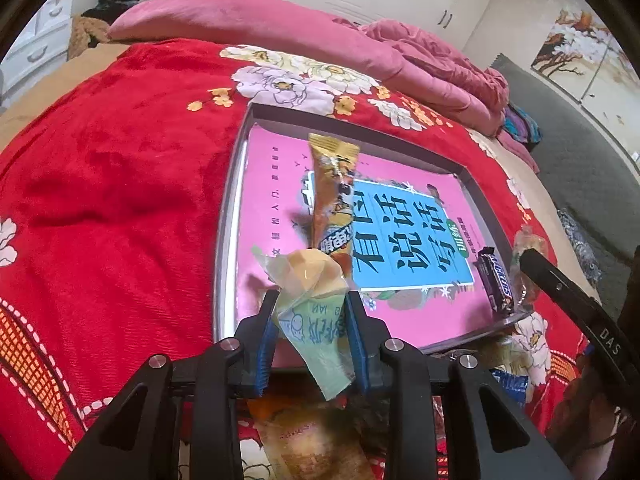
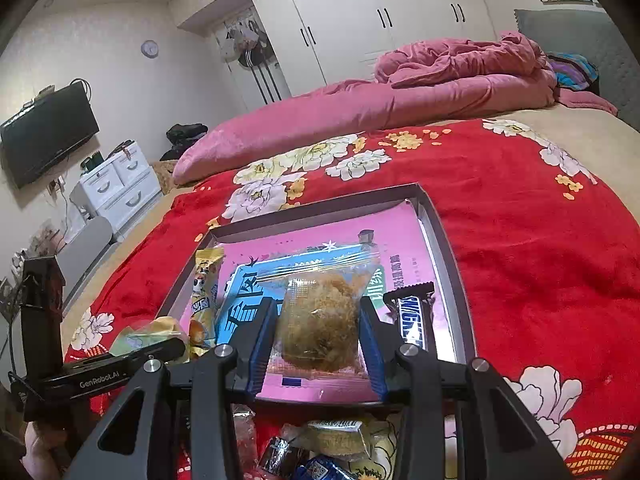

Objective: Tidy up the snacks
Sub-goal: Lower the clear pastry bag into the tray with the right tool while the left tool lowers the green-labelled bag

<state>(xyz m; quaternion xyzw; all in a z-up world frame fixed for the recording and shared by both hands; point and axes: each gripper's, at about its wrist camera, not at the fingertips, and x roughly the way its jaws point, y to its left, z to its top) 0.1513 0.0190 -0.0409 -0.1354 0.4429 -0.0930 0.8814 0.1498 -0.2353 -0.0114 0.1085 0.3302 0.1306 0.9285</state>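
Observation:
A shallow grey tray (image 1: 228, 216) with a pink printed liner lies on the red floral bedspread. In it lie a long yellow snack stick (image 1: 332, 184) and a Snickers bar (image 1: 496, 280). My left gripper (image 1: 312, 300) is shut on a pale green-wrapped pastry (image 1: 316, 308), held over the tray's near edge. My right gripper (image 2: 318, 316) is shut on a clear packet of meat-floss cake (image 2: 320, 320), held over the tray (image 2: 440, 224), with the Snickers bar (image 2: 412, 316) to its right and the yellow stick (image 2: 204, 284) to its left. The left gripper's finger shows in the right wrist view (image 2: 132, 360).
Several loose wrapped snacks lie on the bedspread below the grippers (image 2: 320, 448), near the tray's front edge (image 1: 304, 440). A pink quilt (image 2: 360, 108) is heaped at the far side of the bed. White drawers (image 2: 116, 188) and a wall TV (image 2: 44, 132) stand to the left.

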